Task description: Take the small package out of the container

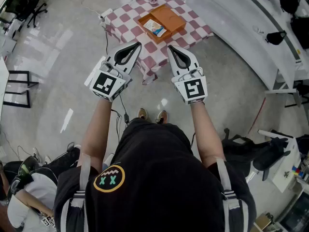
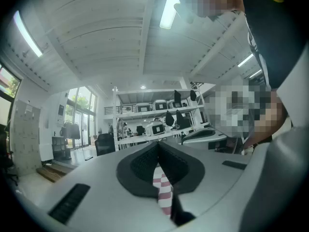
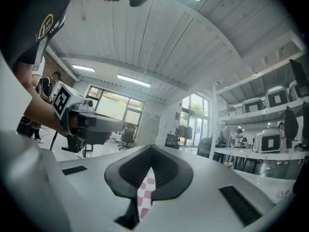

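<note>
On a small table with a red-and-white checked cloth stands an orange-brown container, open on top. A small blue-and-white package lies in its left half. My left gripper and right gripper hang side by side in the air, short of the table's near edge, both pointing at it. Each is shut with nothing between its jaws. In the left gripper view the left gripper has its tips together, with a strip of the cloth showing below them. The right gripper looks the same in the right gripper view.
A long white counter runs along the right. A power strip and cable lie on the floor left of the table. A seated person is at the lower left, a dark chair at the lower right. Shelves with equipment stand behind.
</note>
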The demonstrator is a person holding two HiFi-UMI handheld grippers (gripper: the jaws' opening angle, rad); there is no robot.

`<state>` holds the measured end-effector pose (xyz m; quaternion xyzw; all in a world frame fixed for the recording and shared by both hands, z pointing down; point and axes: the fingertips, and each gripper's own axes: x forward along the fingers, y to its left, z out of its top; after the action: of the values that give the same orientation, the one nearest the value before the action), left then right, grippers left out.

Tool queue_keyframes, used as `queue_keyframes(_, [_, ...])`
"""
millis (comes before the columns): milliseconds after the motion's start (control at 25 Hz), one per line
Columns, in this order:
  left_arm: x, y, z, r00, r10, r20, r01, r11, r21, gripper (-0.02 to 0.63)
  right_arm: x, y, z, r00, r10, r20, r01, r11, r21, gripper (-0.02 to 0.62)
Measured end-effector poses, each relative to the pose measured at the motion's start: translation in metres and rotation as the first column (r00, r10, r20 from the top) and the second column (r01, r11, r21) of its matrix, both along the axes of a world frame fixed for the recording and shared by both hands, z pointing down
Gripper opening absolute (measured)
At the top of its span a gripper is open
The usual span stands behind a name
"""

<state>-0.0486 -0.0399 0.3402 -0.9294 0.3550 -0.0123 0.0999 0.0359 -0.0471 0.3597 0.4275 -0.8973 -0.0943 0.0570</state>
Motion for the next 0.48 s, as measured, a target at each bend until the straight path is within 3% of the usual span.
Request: queue_keyframes(480, [0.0007, 0.0015, -0.0044, 1.000, 0.006, -0.001, -0.006, 1.000, 0.002, 0.017, -0.0017, 0.0020, -0.0009, 1.000, -0.004, -0.012, 0.004, 1.000, -0.011, 0.018])
